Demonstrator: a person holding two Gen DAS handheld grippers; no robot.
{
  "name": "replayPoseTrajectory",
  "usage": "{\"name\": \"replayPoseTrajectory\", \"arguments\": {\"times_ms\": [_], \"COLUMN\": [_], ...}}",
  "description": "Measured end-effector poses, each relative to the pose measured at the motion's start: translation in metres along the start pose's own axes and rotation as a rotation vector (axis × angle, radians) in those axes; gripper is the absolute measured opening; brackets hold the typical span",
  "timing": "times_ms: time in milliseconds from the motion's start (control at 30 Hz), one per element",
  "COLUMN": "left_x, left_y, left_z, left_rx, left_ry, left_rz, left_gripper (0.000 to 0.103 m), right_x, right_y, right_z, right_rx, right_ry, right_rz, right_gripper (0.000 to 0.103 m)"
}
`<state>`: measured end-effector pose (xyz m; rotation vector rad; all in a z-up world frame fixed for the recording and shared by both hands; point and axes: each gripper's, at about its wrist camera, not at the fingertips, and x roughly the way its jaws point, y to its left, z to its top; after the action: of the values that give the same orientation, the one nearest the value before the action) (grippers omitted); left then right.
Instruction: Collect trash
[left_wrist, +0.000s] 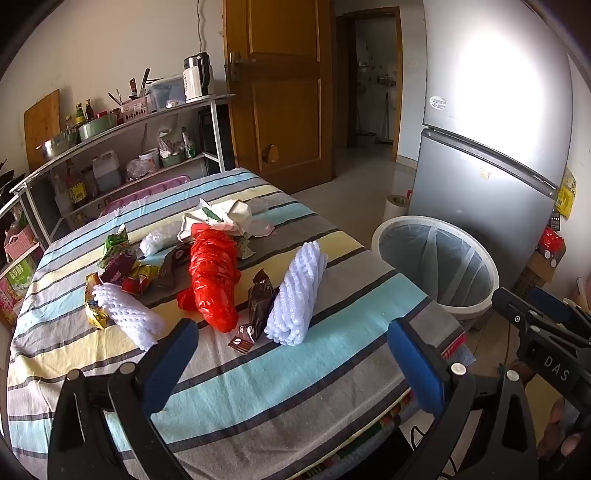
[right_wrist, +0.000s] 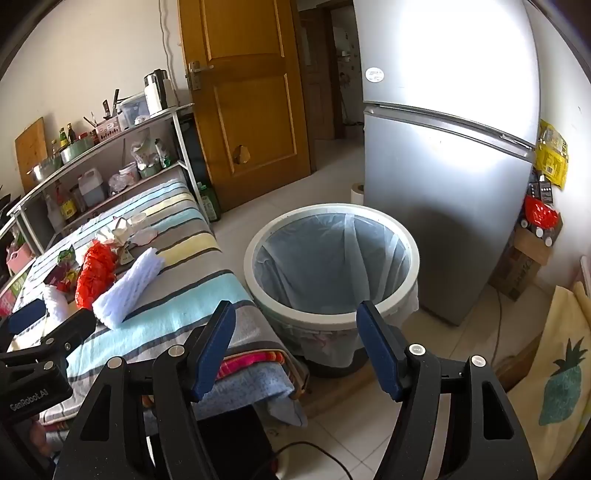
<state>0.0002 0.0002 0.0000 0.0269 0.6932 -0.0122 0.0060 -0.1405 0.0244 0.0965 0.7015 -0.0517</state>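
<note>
Two grippers, both spread wide and holding nothing: left gripper (left_wrist: 291, 354) poised above the striped tabletop (left_wrist: 258, 387), right gripper (right_wrist: 295, 343) aimed at the lined trash bin (right_wrist: 406, 254) on the floor beside the tabletop, in front of the fridge (right_wrist: 443, 166). Scattered on the cloth: red plastic bag (left_wrist: 212, 273), white foam net (left_wrist: 295, 295), brown wrapper (left_wrist: 260, 301), second foam net (left_wrist: 127, 314), snack wrappers (left_wrist: 122, 266), crumpled paper (left_wrist: 221, 216).

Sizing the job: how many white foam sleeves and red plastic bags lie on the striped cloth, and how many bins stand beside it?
White foam sleeves: 2 clear; a white lump behind is uncertain
Red plastic bag: 1
Trash bin: 1
Total: 4
</note>
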Motion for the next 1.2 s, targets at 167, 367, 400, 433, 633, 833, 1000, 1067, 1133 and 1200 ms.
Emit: {"name": "replayPoseTrajectory", "arguments": {"times_ms": [167, 367, 400, 433, 633, 833, 1000, 1067, 1133, 1200], "left_x": [-0.0003, -0.0001, -0.0004, -0.0008, -0.0037, -0.0040, -0.0035, -0.0040, -0.0040, -0.0053], "left_y": [-0.0001, -0.0001, -0.0001, -0.0001, 0.0019, 0.0024, 0.0026, 0.0021, 0.0020, 0.0020], "left_z": [0.0000, -0.0001, -0.0002, -0.0003, -0.0002, -0.0006, -0.0007, -0.0010, -0.0012, -0.0014], "left_rx": [0.003, 0.002, 0.003, 0.003, 0.003, 0.002, 0.002, 0.001, 0.002, 0.002], "left_ry": [-0.005, -0.005, -0.004, -0.004, -0.005, -0.004, -0.003, -0.005, -0.005, -0.006], "left_rz": [0.002, 0.002, 0.004, 0.004, 0.005, 0.005, 0.003, 0.004, 0.006, 0.006], "left_gripper": [0.103, 0.103, 0.103, 0.103, 0.103, 0.103, 0.103, 0.103, 0.103, 0.103], "right_x": [-0.0031, -0.0025, -0.0017, -0.0010, -0.0014, -0.0017, -0.0017, -0.0019, -0.0015, -0.0014], "right_y": [-0.0024, -0.0013, -0.0011, 0.0001, -0.0004, -0.0003, -0.0004, -0.0007, -0.0005, -0.0006], "right_z": [0.0014, 0.0006, 0.0005, 0.0010, -0.0004, -0.0005, -0.0005, -0.0005, -0.0006, -0.0007], "right_rx": [0.004, 0.005, 0.002, 0.001, 0.001, 0.003, 0.003, 0.004, 0.003, 0.002], "right_ry": [0.001, 0.002, 0.004, 0.004, 0.001, -0.001, 0.000, 0.000, 0.001, 0.001], "right_rz": [0.001, 0.002, 0.003, 0.001, 0.000, 0.000, 0.000, 0.000, 0.001, 0.000], "right_gripper": [0.069, 0.069, 0.069, 0.069, 0.069, 0.069, 0.069, 0.069, 0.069, 0.069]}}
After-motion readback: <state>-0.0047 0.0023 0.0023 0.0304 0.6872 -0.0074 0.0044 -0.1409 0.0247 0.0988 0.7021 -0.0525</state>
